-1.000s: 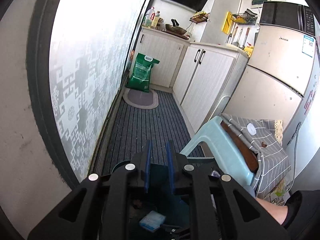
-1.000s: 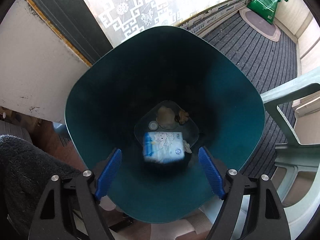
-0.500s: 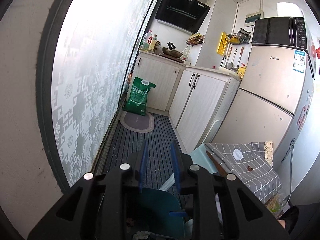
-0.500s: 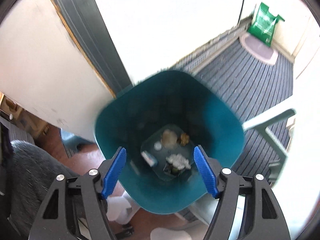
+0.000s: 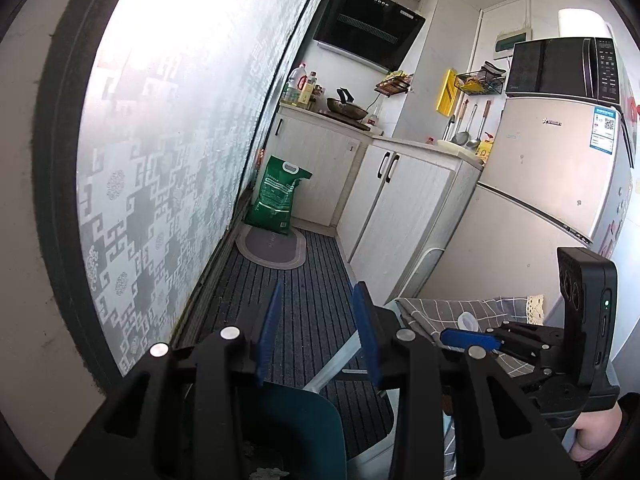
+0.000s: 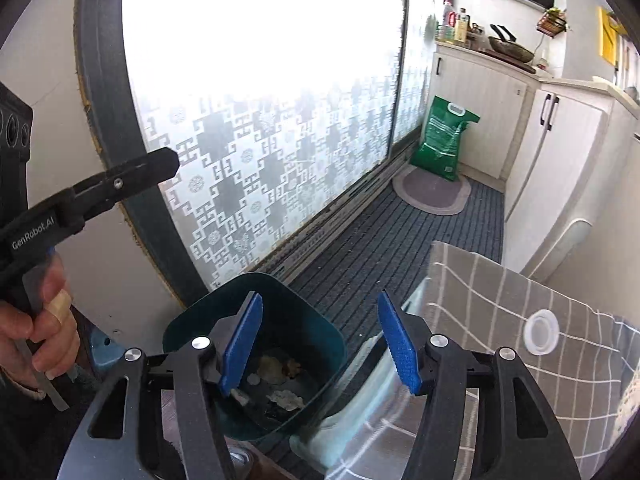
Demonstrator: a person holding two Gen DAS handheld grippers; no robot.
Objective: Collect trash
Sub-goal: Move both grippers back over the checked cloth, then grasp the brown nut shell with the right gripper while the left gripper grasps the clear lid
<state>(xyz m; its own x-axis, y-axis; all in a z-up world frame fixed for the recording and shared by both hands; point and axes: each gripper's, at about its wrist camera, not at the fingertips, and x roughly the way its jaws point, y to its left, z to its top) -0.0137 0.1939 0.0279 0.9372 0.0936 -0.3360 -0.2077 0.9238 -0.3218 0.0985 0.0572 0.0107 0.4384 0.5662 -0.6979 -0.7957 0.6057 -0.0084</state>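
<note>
Where visible, bin (image 6: 256, 320) holding apparently crumpled scraps (image 6: 280, 372)

Dark striped floor mat (image 6: 384, 248) runs along the patterned glass door. On it: teal trash bin (image 6: 320, 320) w/ crumpled scraps inside, just beside a pale plastic stool (image 6: 380, 372) draped w/ grey checked cloth (image 6: 500, 300). Further back, oval grey rug (image 6: 432, 192) w/ green sack (image 6: 440, 140) standing on its far edge, near the cabinets.

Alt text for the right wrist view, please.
The open, empty right claw hovers above a teal trash bin holding scraps, beside a stool draped in grey checked cloth. The left claw is at the left edge.
</note>
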